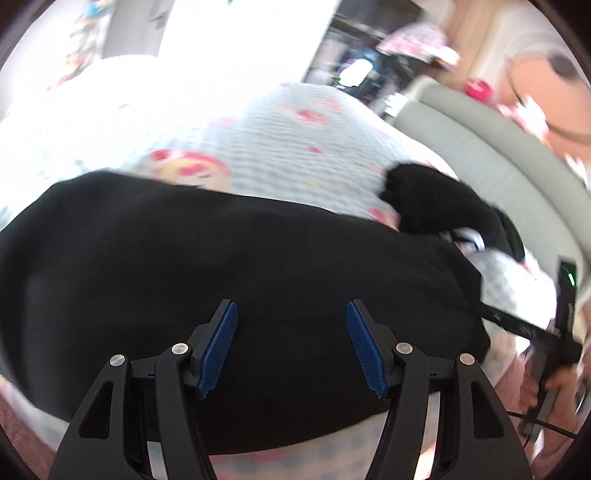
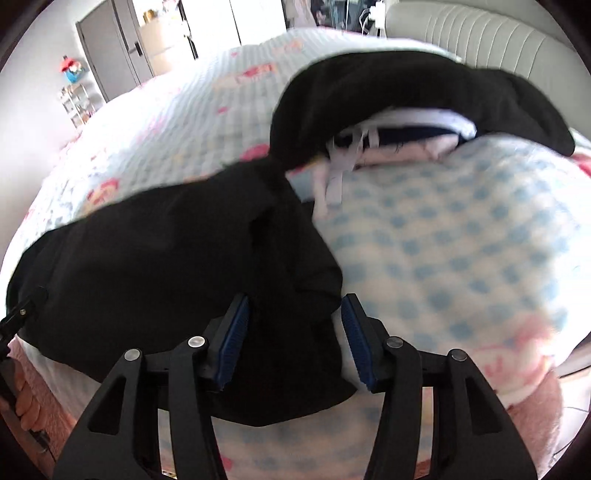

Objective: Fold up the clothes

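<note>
Left wrist view: your bed (image 1: 277, 140) carries the black garment (image 1: 221, 280), spread flat along the near edge. A pile of clothes (image 2: 406, 122) sits toward the headboard (image 2: 480, 33), beyond a dotted blanket (image 2: 461, 251). Your left gripper (image 1: 291, 347) hovers over the garment, jaws wide, holding nothing. Your right gripper (image 2: 295, 339) has its jaws wide, straddling the garment's right edge.

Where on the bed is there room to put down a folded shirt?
The widest free patch is the patterned quilt beyond the black garment, stretching toward the room's far side. The blue-dotted blanket to the right of the garment is also bare. It is crowded near the headboard, where a second black garment lies over white and dark clothes.
</note>
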Demonstrator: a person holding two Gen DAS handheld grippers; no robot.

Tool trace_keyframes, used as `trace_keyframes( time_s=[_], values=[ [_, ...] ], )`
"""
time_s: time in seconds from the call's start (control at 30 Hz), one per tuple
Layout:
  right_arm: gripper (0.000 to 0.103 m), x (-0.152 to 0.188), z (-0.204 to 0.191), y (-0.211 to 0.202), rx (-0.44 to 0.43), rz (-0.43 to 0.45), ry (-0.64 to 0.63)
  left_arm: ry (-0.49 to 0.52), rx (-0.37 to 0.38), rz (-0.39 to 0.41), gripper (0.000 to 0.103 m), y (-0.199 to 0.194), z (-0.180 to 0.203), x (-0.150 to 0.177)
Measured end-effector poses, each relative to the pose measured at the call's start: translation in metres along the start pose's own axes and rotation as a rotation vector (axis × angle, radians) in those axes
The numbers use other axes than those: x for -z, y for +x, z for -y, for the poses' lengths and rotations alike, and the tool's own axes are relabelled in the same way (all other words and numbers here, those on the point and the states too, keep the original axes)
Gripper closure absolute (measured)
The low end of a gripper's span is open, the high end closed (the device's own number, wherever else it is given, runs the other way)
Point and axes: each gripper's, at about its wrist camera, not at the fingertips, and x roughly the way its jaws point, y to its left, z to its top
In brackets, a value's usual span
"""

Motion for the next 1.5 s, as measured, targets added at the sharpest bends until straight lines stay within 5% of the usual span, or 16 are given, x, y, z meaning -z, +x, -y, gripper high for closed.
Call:
trace_keyframes(
  time_s=[0.1, 0.23, 0.43, 0.53, 0.63, 0.7, 0.8, 0.87, 0.97, 1.07, 1.17, 1.27, 1.5],
  values=[
    [0.050, -0.010, -0.005, -0.012, -0.070, 0.028, -0.003, -0.067, -0.079, 0.032, 0.040, -0.007, -0.035, -0.018],
    [0.049, -0.018, -0.014, 0.000, -0.182, -0.016, -0.011, -0.178, -0.215, -0.037, 0.043, -0.010, -0.085, -0.032],
    [0.047, -0.001, -0.019, 0.019, -0.113, -0.078, 0.013, -0.268, -0.405, 0.038, 0.043, -0.058, -0.112, -0.016],
    [0.044, -0.002, -0.015, 0.014, -0.142, -0.083, 0.038, -0.219, -0.537, 0.052, 0.042, -0.058, -0.111, -0.017],
    [0.028, -0.004, -0.011, 0.006, -0.241, -0.070, 0.097, -0.129, -0.442, 0.088, 0.041, -0.063, -0.088, -0.017],
    [0.027, -0.004, -0.013, 0.001, -0.284, -0.065, 0.128, -0.070, -0.370, 0.114, 0.037, -0.066, -0.071, -0.018],
    [0.026, -0.010, -0.026, -0.008, -0.270, -0.034, 0.098, 0.064, -0.195, 0.111, 0.033, -0.051, -0.033, -0.027],
    [0.023, -0.016, -0.038, -0.009, -0.238, -0.010, 0.055, 0.094, -0.147, 0.081, 0.033, -0.032, -0.022, -0.033],
    [0.026, -0.022, -0.046, 0.008, -0.151, -0.038, 0.015, 0.055, -0.193, -0.006, 0.033, 0.003, -0.028, -0.037],
    [0.043, -0.014, -0.027, 0.015, -0.072, -0.066, 0.073, 0.030, -0.257, -0.047, 0.036, 0.012, -0.044, -0.026],
    [0.032, -0.002, 0.004, 0.005, 0.008, -0.027, 0.131, 0.082, -0.337, -0.029, 0.039, 0.008, -0.044, -0.019],
    [0.035, 0.004, 0.018, -0.001, 0.078, -0.024, 0.133, 0.084, -0.399, -0.014, 0.035, 0.012, -0.044, -0.015],
    [0.037, 0.006, 0.002, 0.010, -0.100, -0.052, 0.097, 0.045, -0.318, 0.085, 0.030, -0.004, -0.039, -0.009]
  ],
)
